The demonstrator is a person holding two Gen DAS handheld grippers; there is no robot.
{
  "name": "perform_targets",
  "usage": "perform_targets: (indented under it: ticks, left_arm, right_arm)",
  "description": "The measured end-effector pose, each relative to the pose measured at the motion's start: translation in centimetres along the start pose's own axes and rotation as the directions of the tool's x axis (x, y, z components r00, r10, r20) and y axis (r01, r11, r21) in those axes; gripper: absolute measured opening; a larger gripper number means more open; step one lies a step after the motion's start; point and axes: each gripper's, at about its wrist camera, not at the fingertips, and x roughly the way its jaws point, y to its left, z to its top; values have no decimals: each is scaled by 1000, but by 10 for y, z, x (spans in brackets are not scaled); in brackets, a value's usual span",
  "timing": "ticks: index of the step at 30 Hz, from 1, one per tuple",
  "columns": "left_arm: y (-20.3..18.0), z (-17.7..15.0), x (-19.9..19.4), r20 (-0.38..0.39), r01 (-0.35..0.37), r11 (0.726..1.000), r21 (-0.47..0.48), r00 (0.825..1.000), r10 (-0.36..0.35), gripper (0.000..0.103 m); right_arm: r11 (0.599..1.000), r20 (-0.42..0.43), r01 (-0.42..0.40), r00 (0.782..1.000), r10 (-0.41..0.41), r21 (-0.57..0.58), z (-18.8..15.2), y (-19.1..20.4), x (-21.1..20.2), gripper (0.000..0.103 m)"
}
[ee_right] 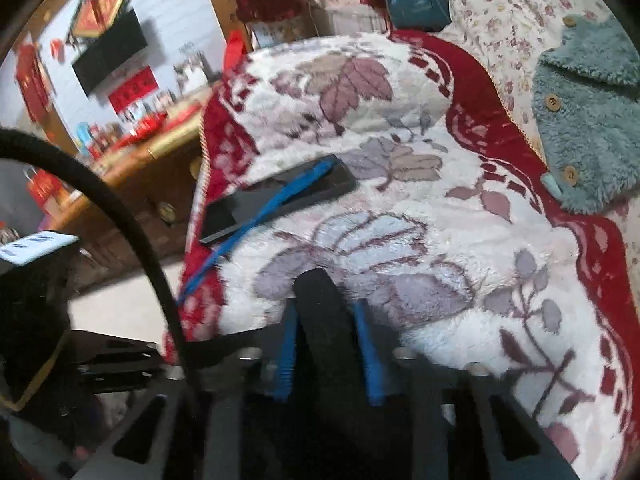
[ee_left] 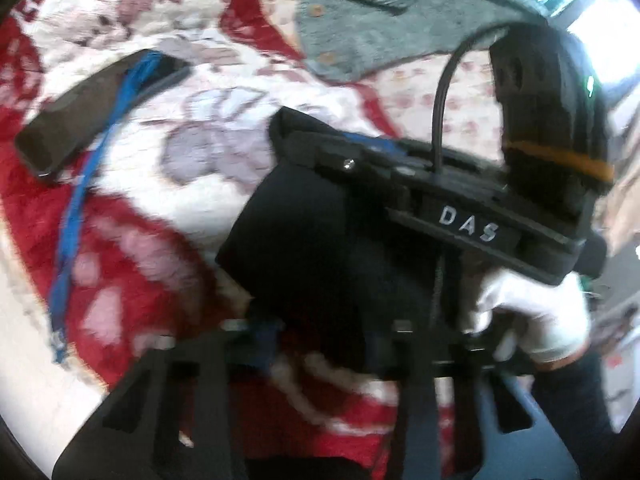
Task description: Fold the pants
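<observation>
Between the right gripper's blue fingers sits a band of black cloth, the pants; the jaws stand narrowly apart, closed on that fabric. Its end pokes forward past the fingertips, over the blanket.

The left gripper is blurred in its own view. Its jaws appear drawn close around dark cloth, but whether they actually pinch it cannot be told.

Condition of the pants: black, bunched into a thick mound, no legs or waistband distinguishable. The mound lies on the blanket, between the two grippers and under the right tool's body.

Left view only:
- Right gripper from outside, marked "DAS", with a black cable looping above it.
- White-gloved right hand on its handle.
- Full bulk of the pants.

Right view only:
- Room beyond the blanket edge: wall screen, red decorations, wooden furniture.
- Floral pillow behind the blanket.

Both views:
- Red and white floral blanket.
- Dark flat phone-like slab with a blue strap across it, well apart from the pants.
- Teal fleece garment with wooden buttons at the far side.
</observation>
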Motion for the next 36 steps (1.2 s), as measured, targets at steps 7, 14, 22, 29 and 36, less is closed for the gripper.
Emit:
perform_targets:
  ticks: [7, 14, 22, 29, 36]
  left_arm:
    - [-31, 3, -32, 99, 42, 995, 91, 994, -51, 19]
    - [-92, 8, -51, 131, 130, 969, 210, 978, -159, 19]
    - [-186, -7, -43, 58, 245, 900, 359, 957, -284, 19]
    - [-257, -37, 1, -61, 277, 854, 440, 958, -280, 19]
    - [-306, -73, 58, -152, 268, 834, 482, 963, -222, 19]
  right_arm:
    - [996, 166, -47, 986, 34, 73, -4, 0, -66, 13]
    - [987, 301, -66, 953, 19, 148, -20, -9, -146, 13]
    - [970, 422, -9, 901, -97, 242, -73, -27, -239, 13]
    - [925, 460, 26, 862, -213, 380, -150, -55, -300, 13]
    - [844, 439, 41, 840, -319, 535, -236, -90, -324, 13]
